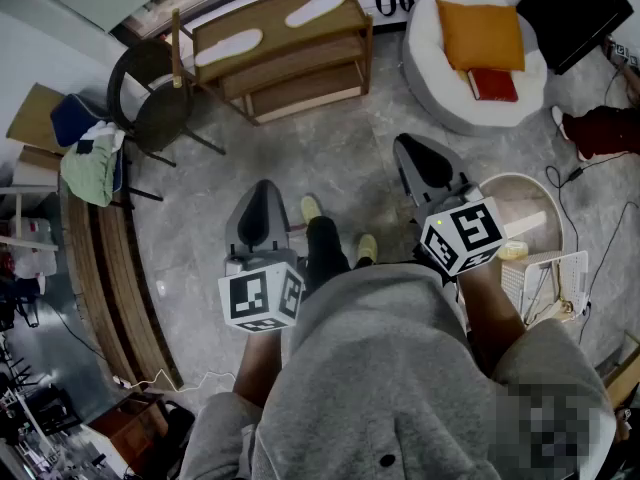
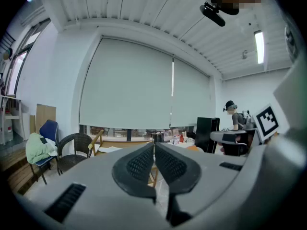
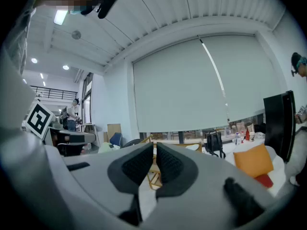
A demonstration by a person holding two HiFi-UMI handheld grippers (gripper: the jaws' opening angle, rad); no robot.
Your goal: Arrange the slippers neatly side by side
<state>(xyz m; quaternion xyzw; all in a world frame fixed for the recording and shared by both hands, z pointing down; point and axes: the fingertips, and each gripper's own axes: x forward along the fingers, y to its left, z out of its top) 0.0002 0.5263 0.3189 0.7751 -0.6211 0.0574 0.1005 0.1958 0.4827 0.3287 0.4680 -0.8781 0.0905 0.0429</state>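
Two white slippers (image 1: 228, 46) (image 1: 318, 6) lie apart, roughly end to end, on the top of a low wooden shelf (image 1: 300, 68) across the floor from me. In the head view my left gripper (image 1: 262, 213) and right gripper (image 1: 425, 163) are held out near level in front of my body, far short of the shelf. Both are shut with nothing between the pads. The left gripper view shows its gripper (image 2: 154, 145) shut, with one slipper (image 2: 108, 149) pale on the shelf behind. In the right gripper view its gripper (image 3: 155, 145) is shut too, a slipper (image 3: 194, 146) beyond it.
A black wicker chair (image 1: 150, 98) stands left of the shelf, with clothes on a blue chair (image 1: 90, 158) further left. A white round cushion seat (image 1: 440, 88) with an orange pillow (image 1: 480, 33) sits at the right. A round white tub (image 1: 520, 208) stands by my right side. Another person (image 2: 235, 119) stands far off.
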